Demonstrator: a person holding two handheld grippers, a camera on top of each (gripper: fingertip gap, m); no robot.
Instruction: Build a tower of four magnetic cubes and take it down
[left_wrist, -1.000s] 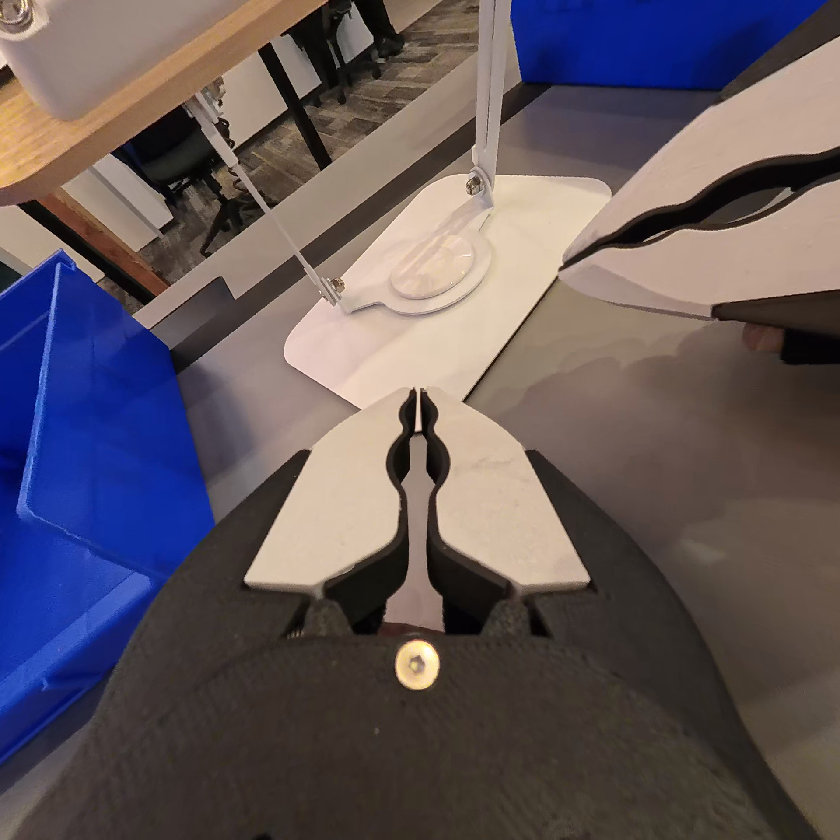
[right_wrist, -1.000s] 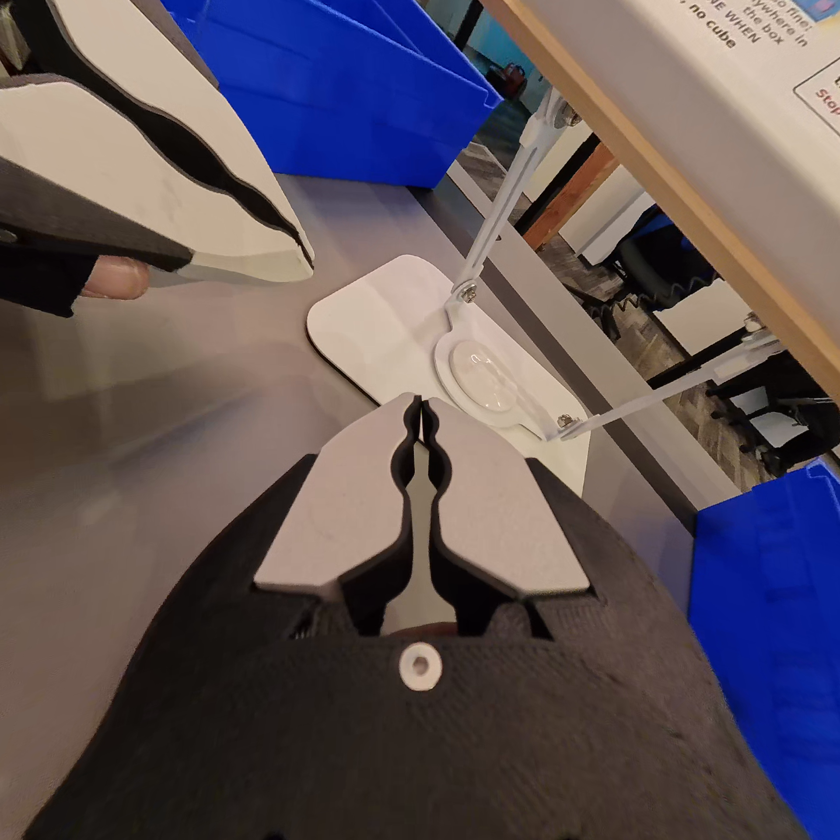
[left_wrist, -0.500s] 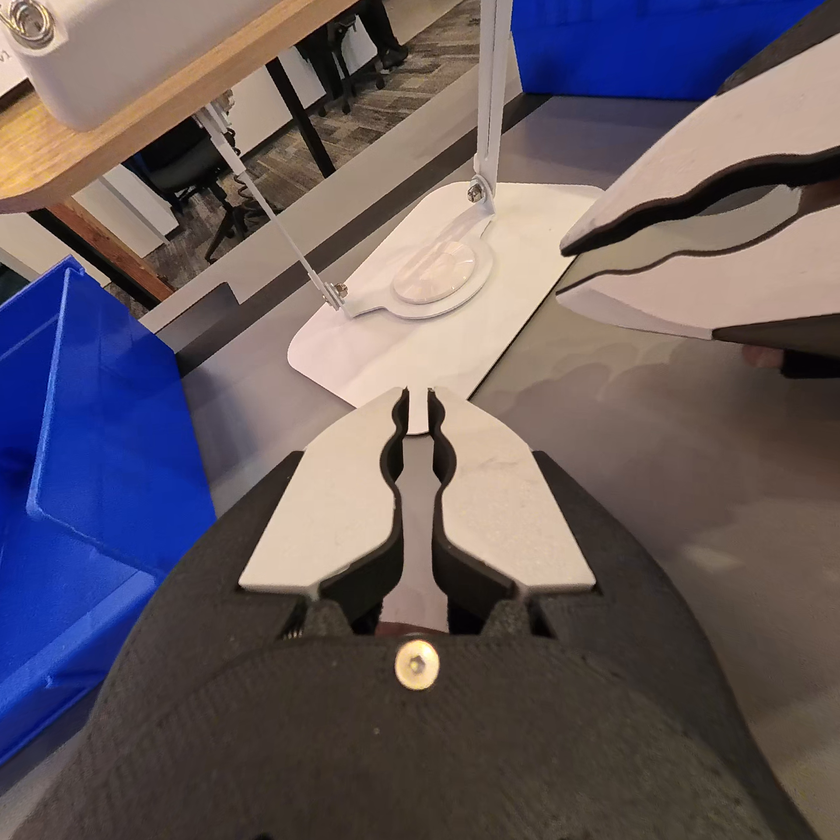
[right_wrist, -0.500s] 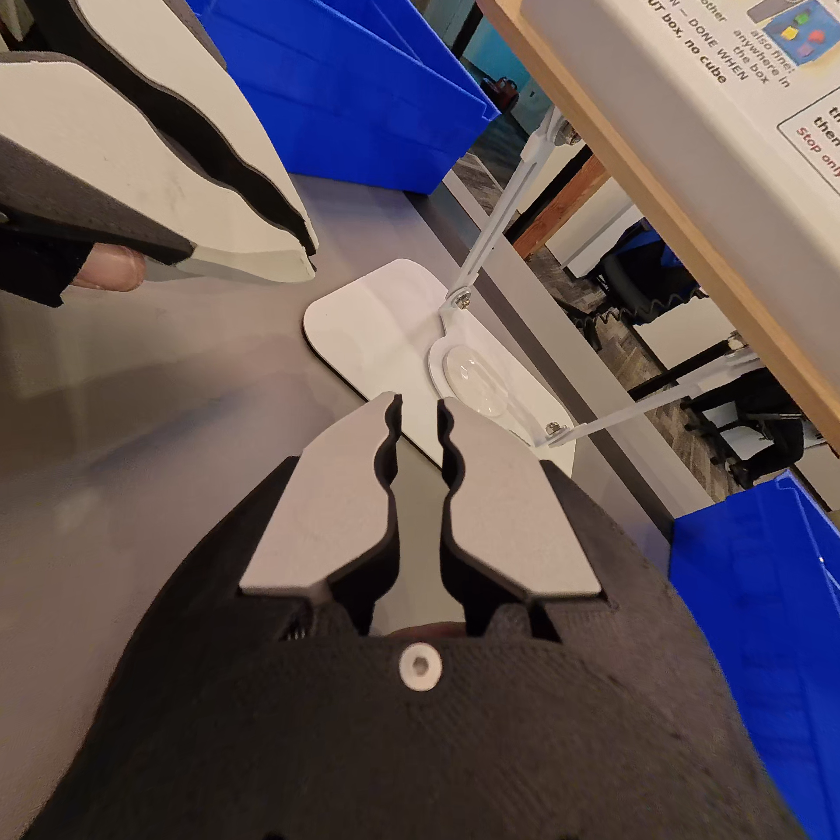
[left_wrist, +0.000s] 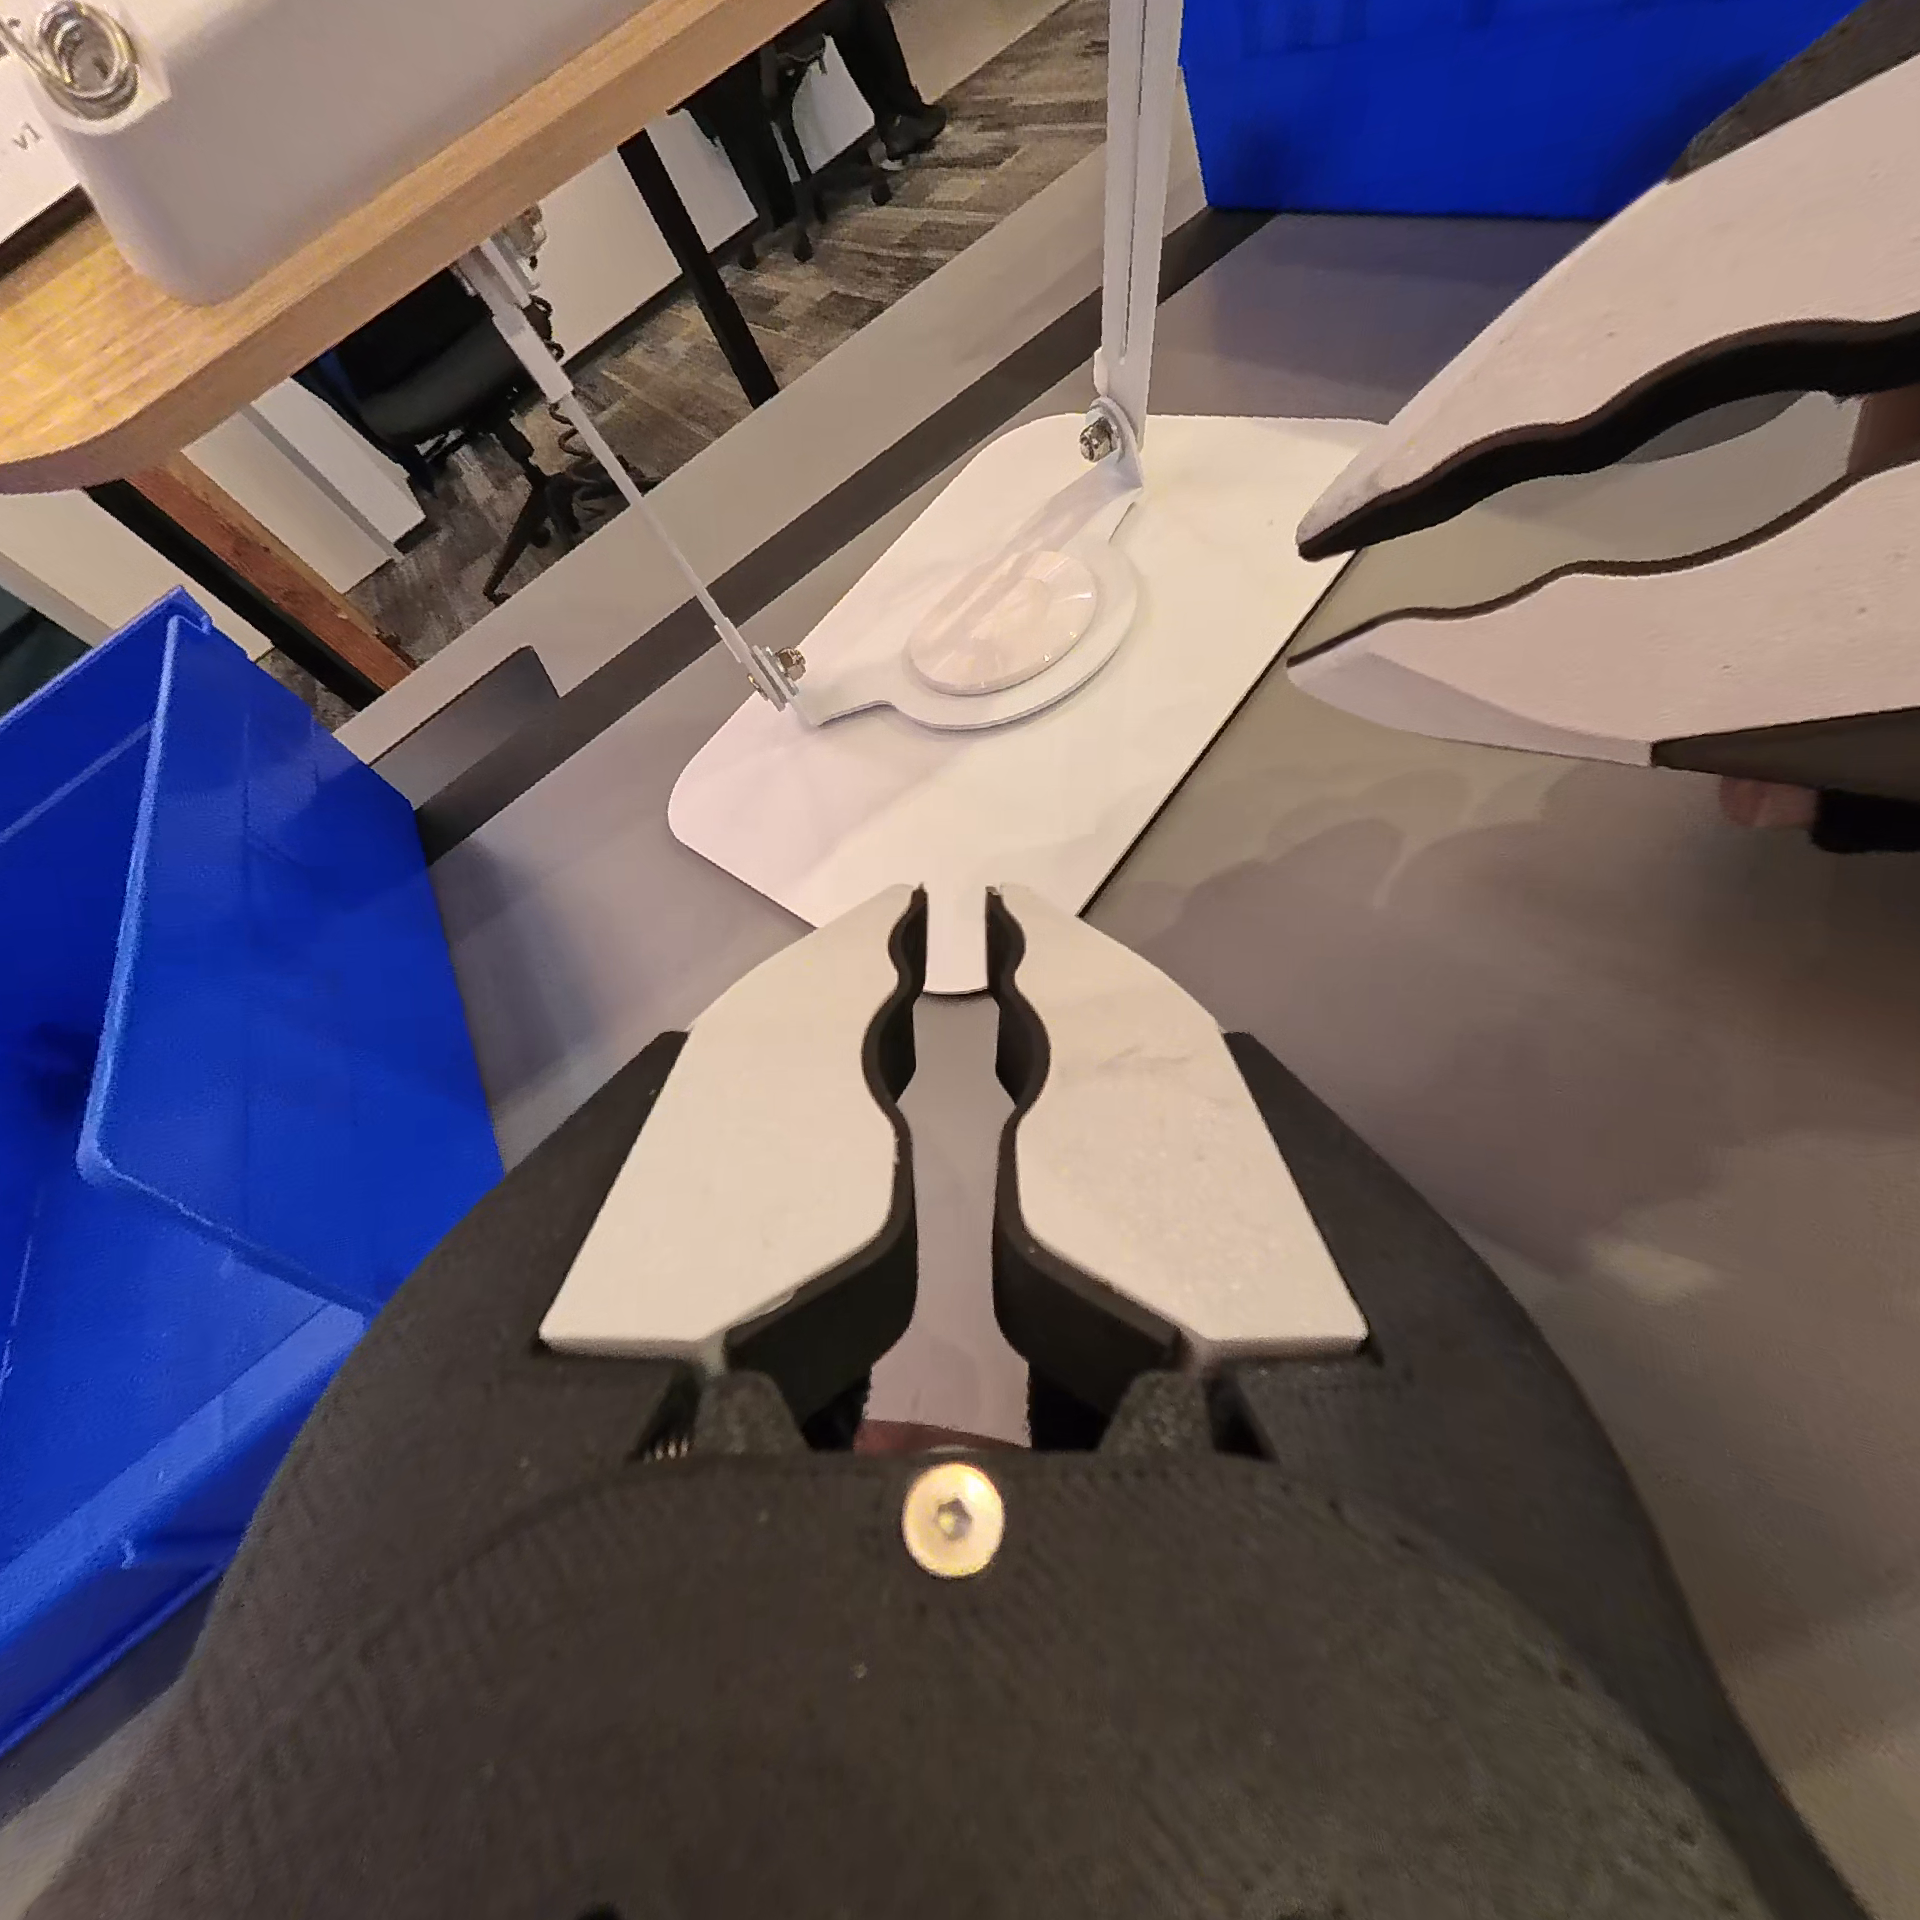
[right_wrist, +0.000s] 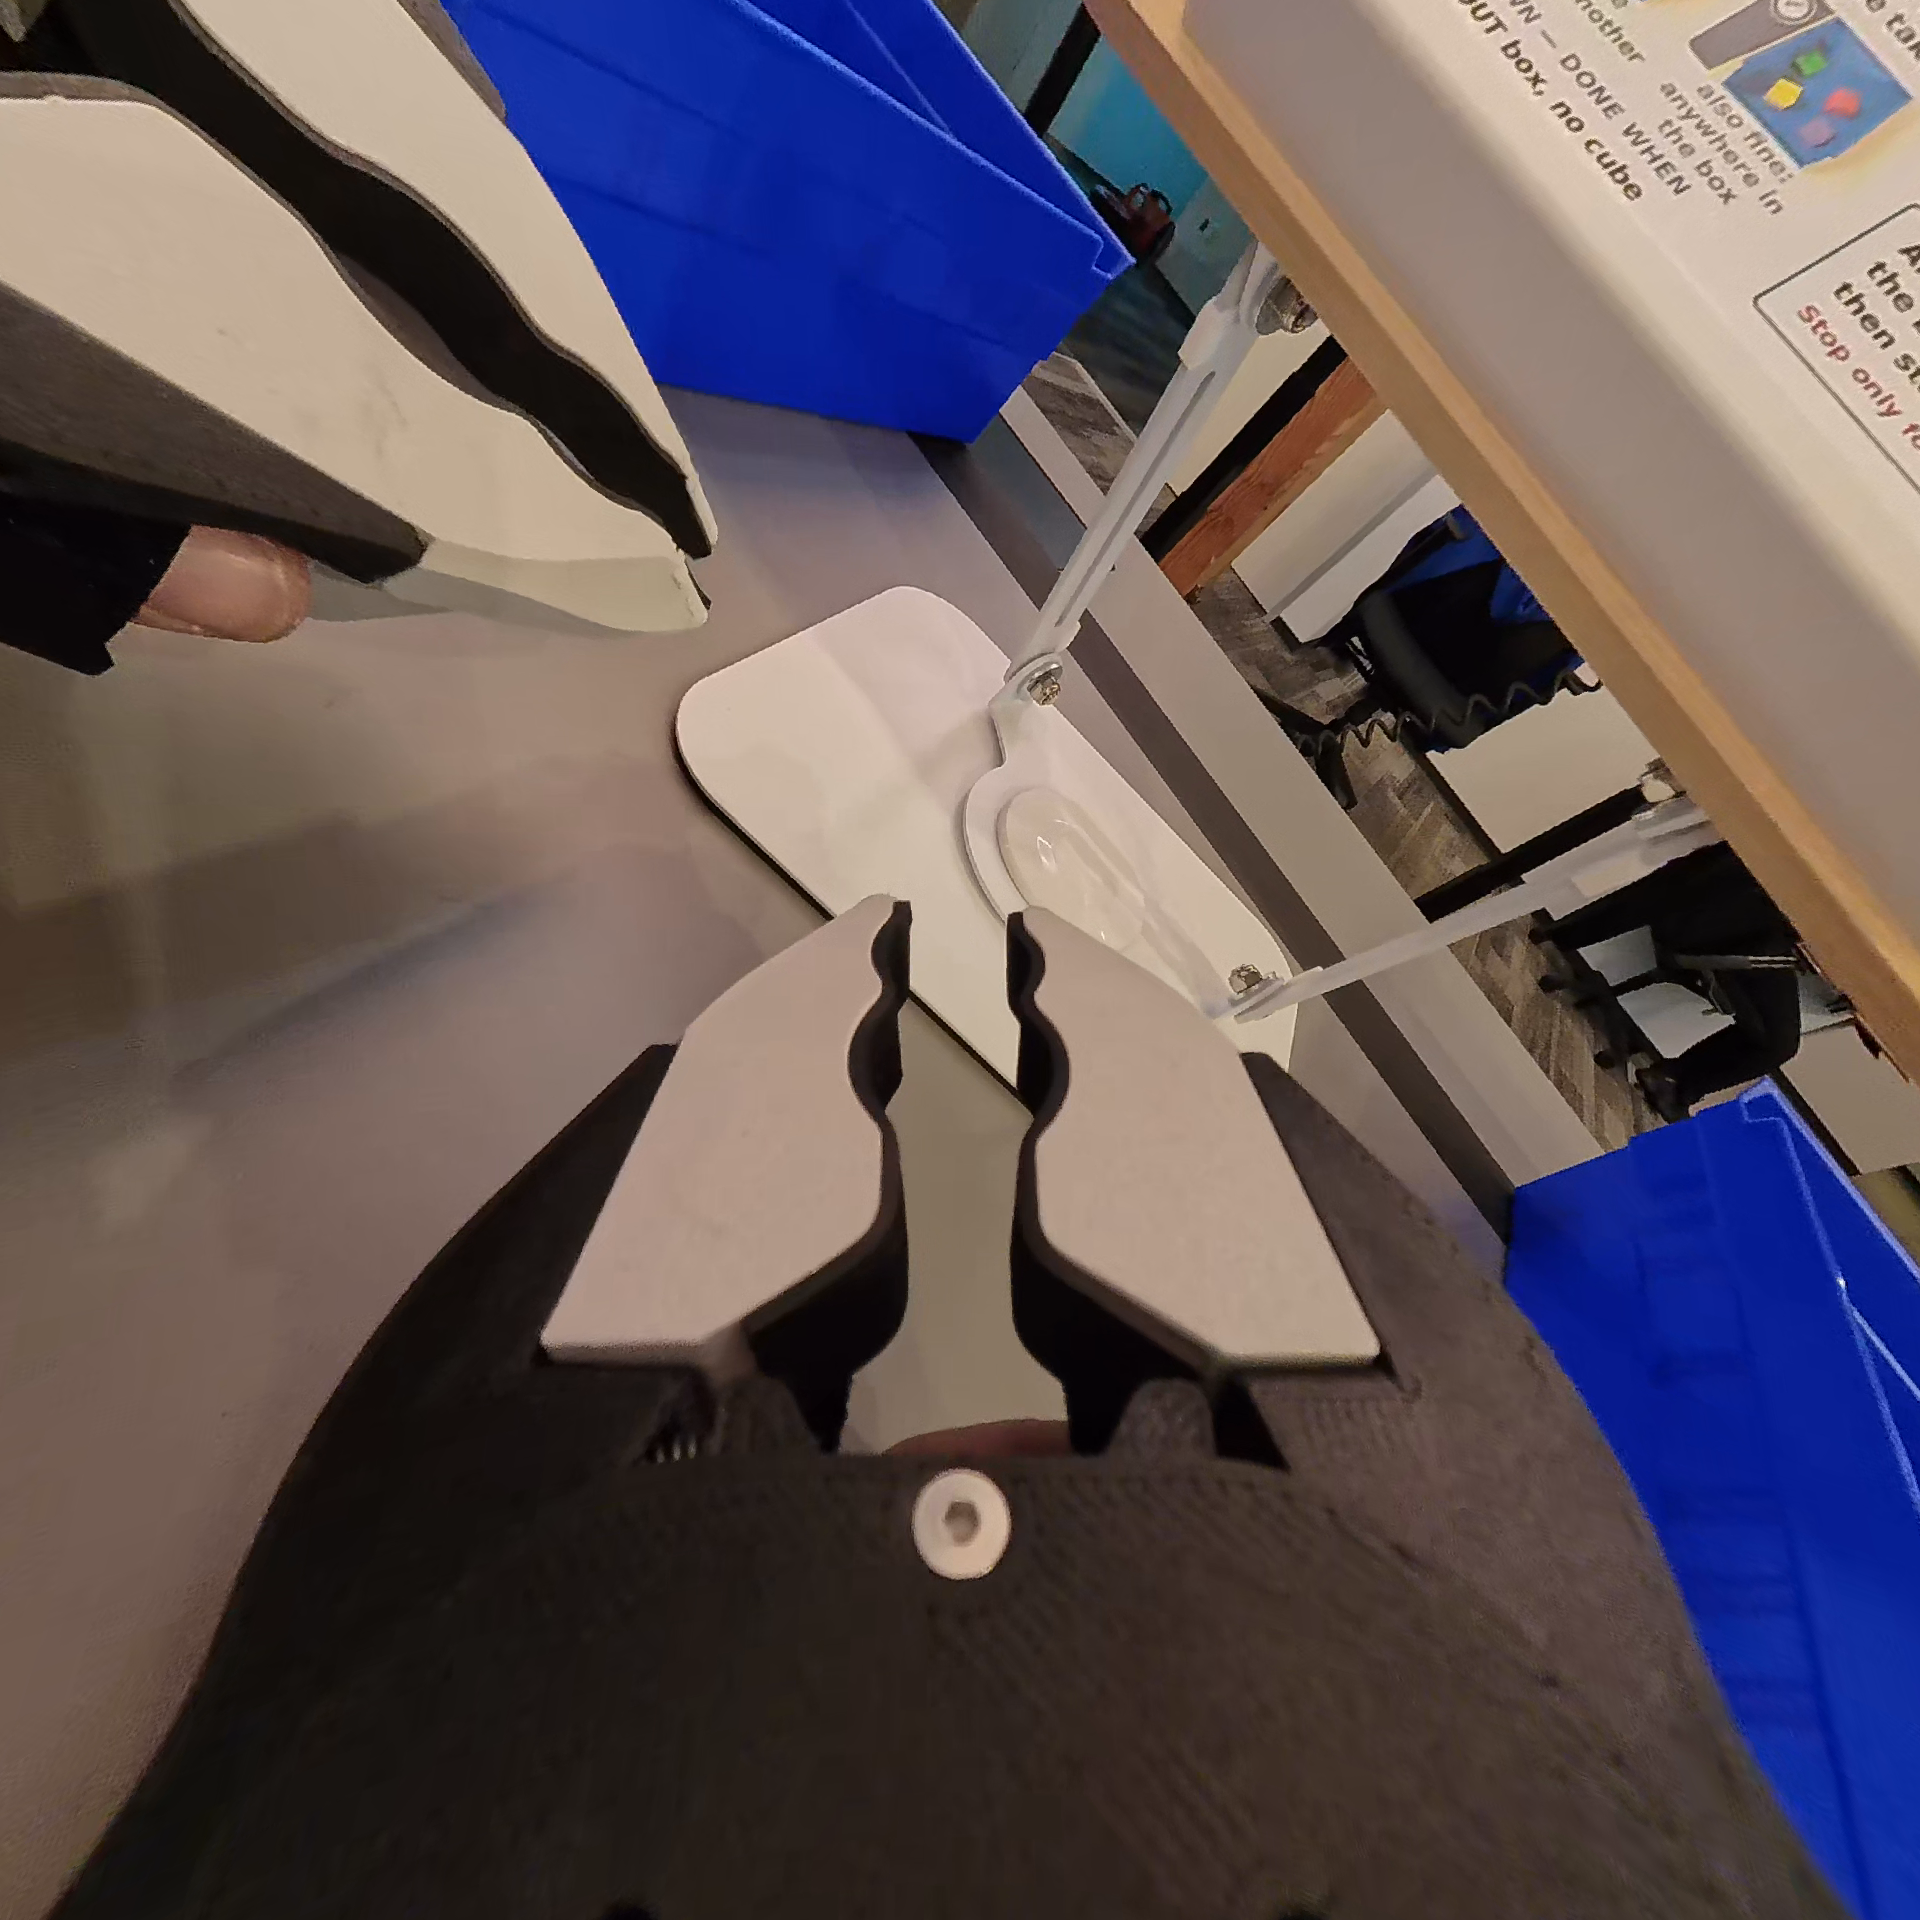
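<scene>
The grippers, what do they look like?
Both look alike. The left gripper and right gripper each have a rounded black textured body with one silver screw, and two pale grey fingers with wavy black inner edges. A black sleeve cuff shows behind the left one.

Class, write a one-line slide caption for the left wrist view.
Left tongs slightly open and empty over the grey table, facing a white base plate; blue bin alongside, no cubes visible.
</scene>
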